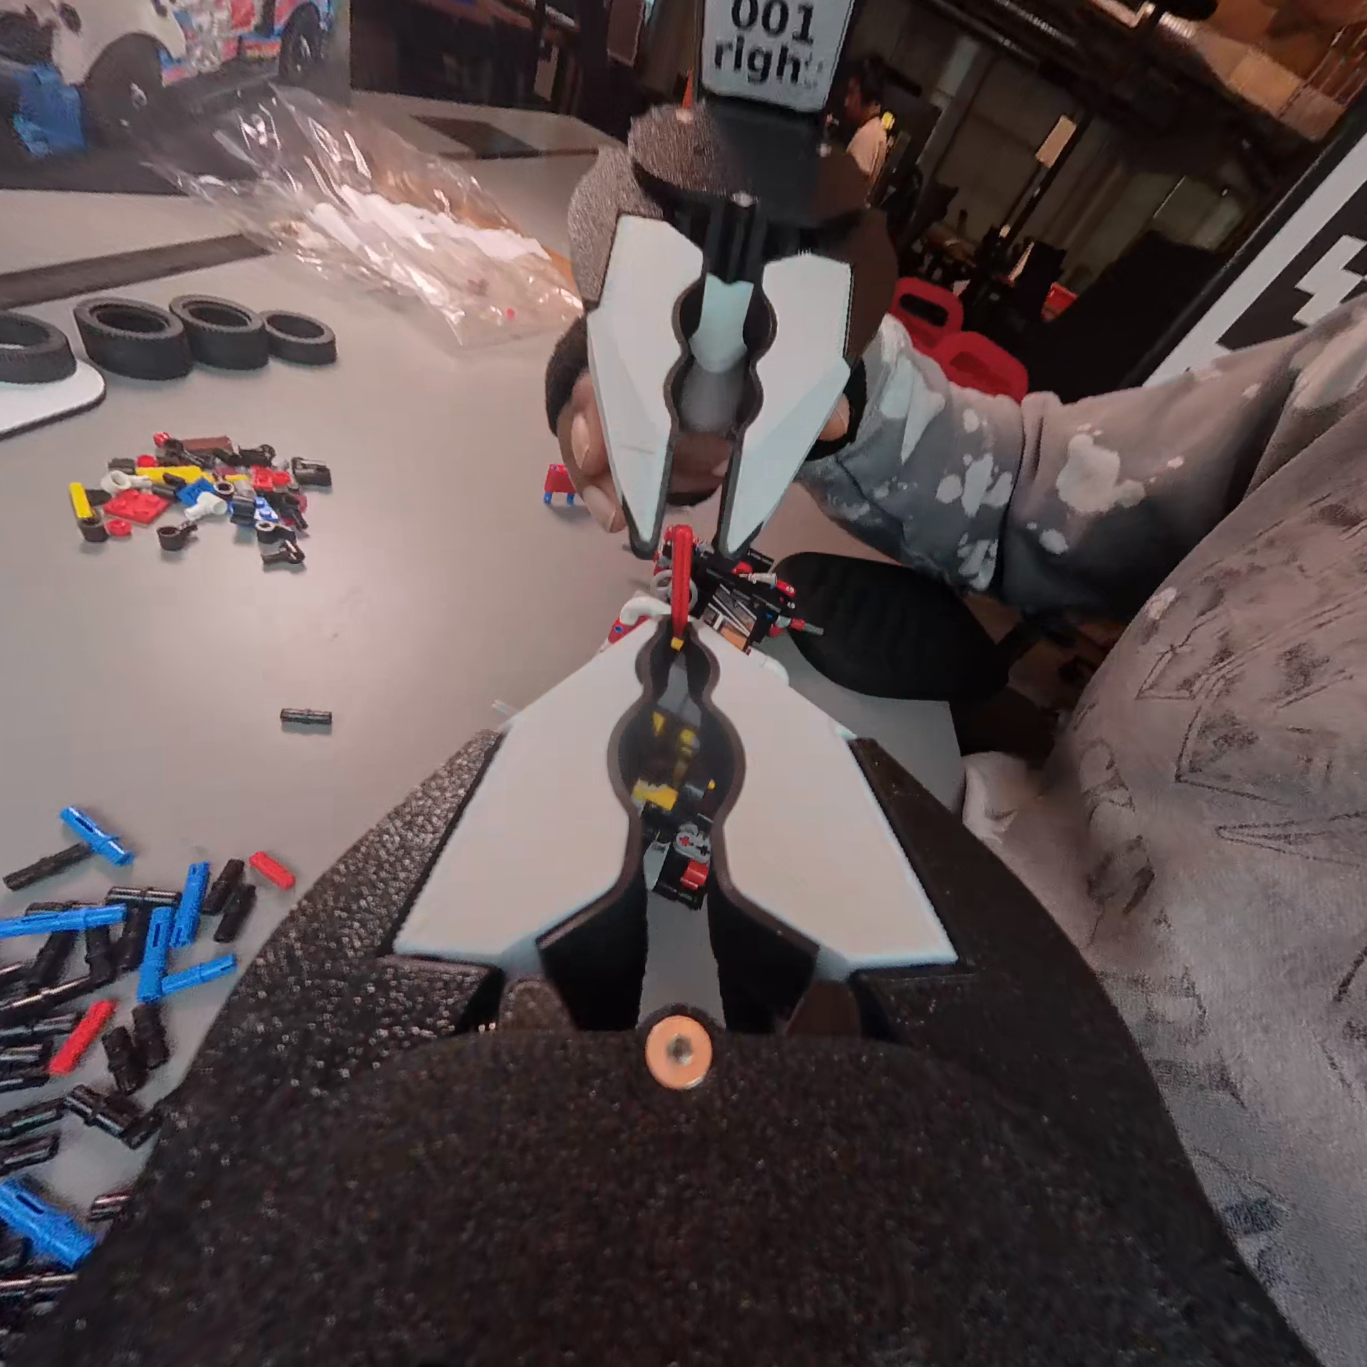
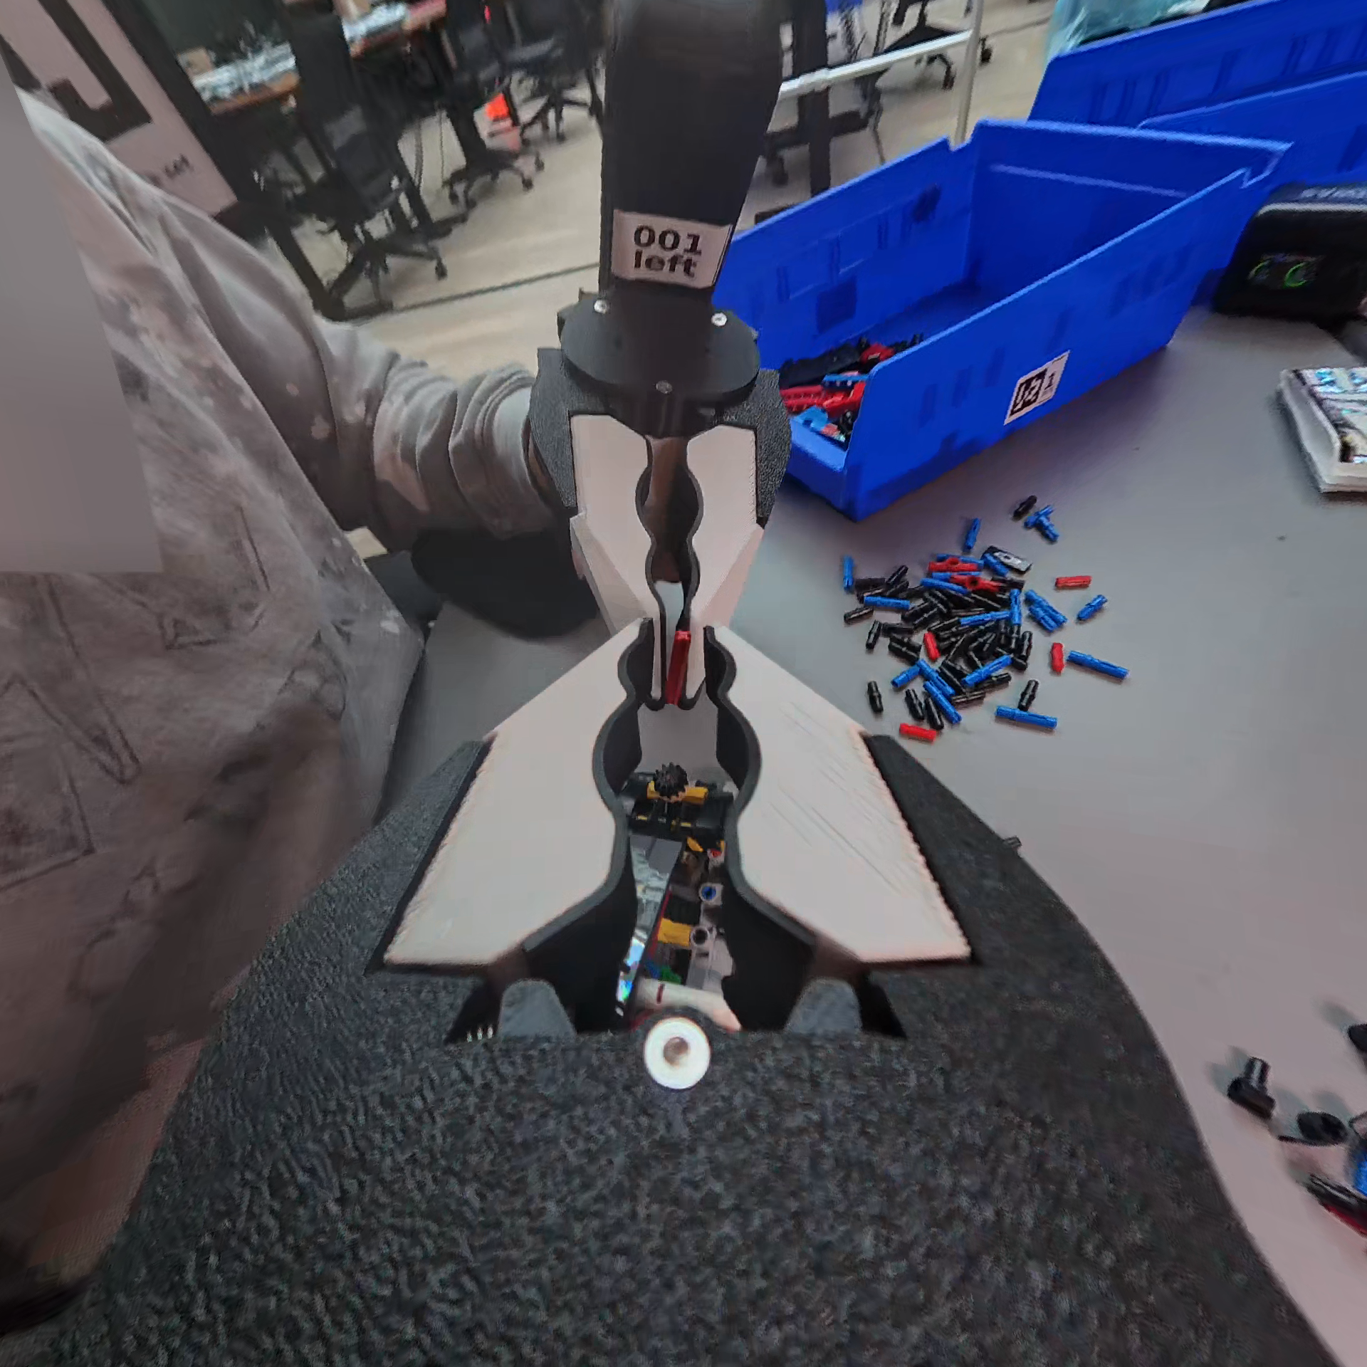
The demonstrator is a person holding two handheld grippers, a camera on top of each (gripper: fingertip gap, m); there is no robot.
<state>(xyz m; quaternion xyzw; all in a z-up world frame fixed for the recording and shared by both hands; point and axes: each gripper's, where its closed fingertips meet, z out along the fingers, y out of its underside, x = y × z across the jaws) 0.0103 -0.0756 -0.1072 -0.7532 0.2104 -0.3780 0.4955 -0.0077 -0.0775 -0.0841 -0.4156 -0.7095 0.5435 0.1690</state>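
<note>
Just between the two facing grippers stands a slim red plastic rod [image 1: 679, 584], upright in the left wrist view. Its lower end sits at the tips of the left gripper [image 1: 677, 642], and its upper end reaches the tips of the right gripper [image 1: 674, 544]. Beneath both lies a small black, yellow and red toy-brick assembly [image 1: 677, 806], seen through the gap between the left fingers.

All of this is over a grey table [image 1: 414, 592]. On it are a loose heap of blue, black and red plastic pins [image 2: 969, 636], a mixed pile of coloured small bricks [image 1: 207, 495], a row of black rubber tyres [image 1: 200, 336] and a crumpled clear plastic bag [image 1: 355, 200]. Blue plastic bins [image 2: 1035, 296] holding more parts stand at the far side, and office chairs fill the room behind.

From the right wrist view, the left gripper [image 2: 674, 629] pinches the rod [image 2: 676, 666] between nearly closed fingers, while the right gripper [image 2: 674, 669] stands narrowly parted, its tips flanking the left's tips and the rod; whether they press on it I cannot tell.
</note>
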